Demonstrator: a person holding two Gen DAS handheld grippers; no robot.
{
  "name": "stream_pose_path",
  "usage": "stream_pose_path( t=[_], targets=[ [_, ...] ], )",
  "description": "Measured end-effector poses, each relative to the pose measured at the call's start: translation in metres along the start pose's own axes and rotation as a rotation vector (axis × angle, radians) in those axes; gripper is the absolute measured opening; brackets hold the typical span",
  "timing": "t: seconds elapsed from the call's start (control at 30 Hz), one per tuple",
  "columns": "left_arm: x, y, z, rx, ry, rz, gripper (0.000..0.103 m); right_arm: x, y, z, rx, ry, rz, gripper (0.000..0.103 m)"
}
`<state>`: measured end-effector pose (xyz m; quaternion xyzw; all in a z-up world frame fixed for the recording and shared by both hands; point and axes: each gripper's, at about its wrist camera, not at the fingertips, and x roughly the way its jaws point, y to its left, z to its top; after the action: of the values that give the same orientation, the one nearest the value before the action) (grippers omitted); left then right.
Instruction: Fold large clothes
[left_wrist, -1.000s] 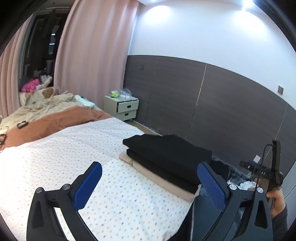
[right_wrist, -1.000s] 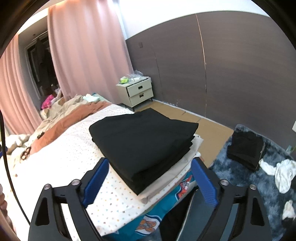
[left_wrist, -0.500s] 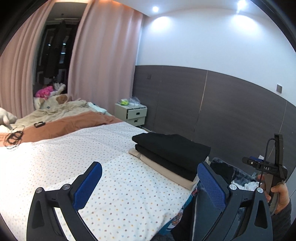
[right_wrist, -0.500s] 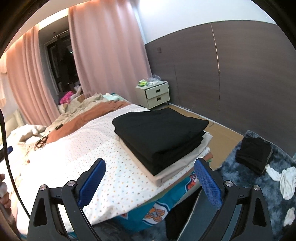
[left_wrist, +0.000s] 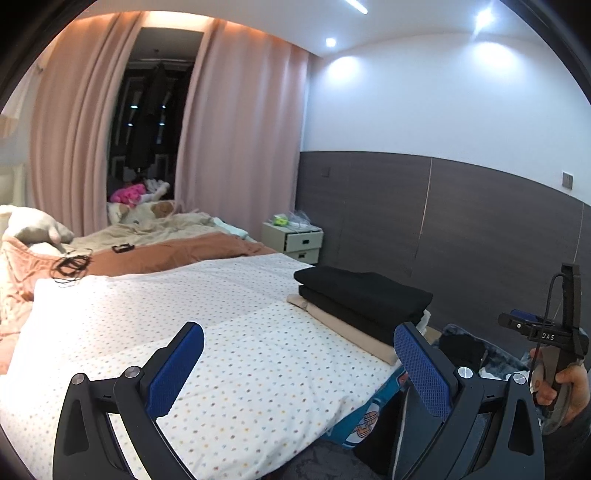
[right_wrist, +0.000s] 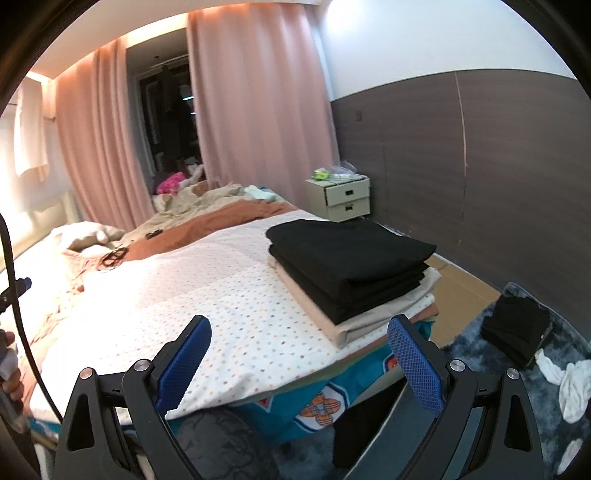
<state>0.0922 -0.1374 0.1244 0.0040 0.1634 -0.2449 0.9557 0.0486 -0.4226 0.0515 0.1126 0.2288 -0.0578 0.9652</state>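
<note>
We see the bed (left_wrist: 229, 332) w/ white dotted sheet filling most of both views; teal patterned layer (right_wrist: 325, 402) shows under the sheet edge at the near corner. Pink curtains (left_wrist: 240, 140) behind, parted on a dark opening. Dark wood wall panel (right_wrist: 480, 155) runs along the right side. Rust-brown blanket (left_wrist: 177, 254) and beige bedding (left_wrist: 155, 227) bunched at the far end of the bed.

Task item: stack of folded clothes (right_wrist: 347, 269) sits on the bed's near right corner, close to the edge. Black garments on top, beige/cream ones under, all flat and squared. Same stack in left wrist view (left_wrist: 362, 306), just beyond the left gripper's right finger.

Left gripper (left_wrist: 299, 363): jaws spread wide, nothing between them, held over the sheet, not touching cloth. Right gripper (right_wrist: 299, 356): also wide apart, empty, off the bed's near edge, stack beyond its right finger, no contact.

Smaller stuff: nightstand (right_wrist: 341, 199) w/ 2 drawers against the wall past the bed, clutter on top. Blue shaggy rug (right_wrist: 517, 369) on the floor right of the bed, w/ a black folded pile (right_wrist: 517, 328) and white crumpled cloth (right_wrist: 569, 380) on it. Black cable tangle (left_wrist: 70, 266) on the bedding far left. Pink plush (left_wrist: 129, 192) by the curtains.
</note>
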Motion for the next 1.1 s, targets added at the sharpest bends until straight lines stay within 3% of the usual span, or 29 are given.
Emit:
stream_pose_path(
  t=[0.57,1.1],
  targets=[
    [-0.082,0.017,-0.065,-0.057,-0.049,0.130,0.103,-0.036,0.028,-0.043,-0.052,-0.034,0.097,0.096],
    [-0.114,0.028,-0.117,-0.089,-0.039,0.251,0.103,-0.038,0.048,-0.089,-0.072,-0.014,0.165,0.096]
  ],
)
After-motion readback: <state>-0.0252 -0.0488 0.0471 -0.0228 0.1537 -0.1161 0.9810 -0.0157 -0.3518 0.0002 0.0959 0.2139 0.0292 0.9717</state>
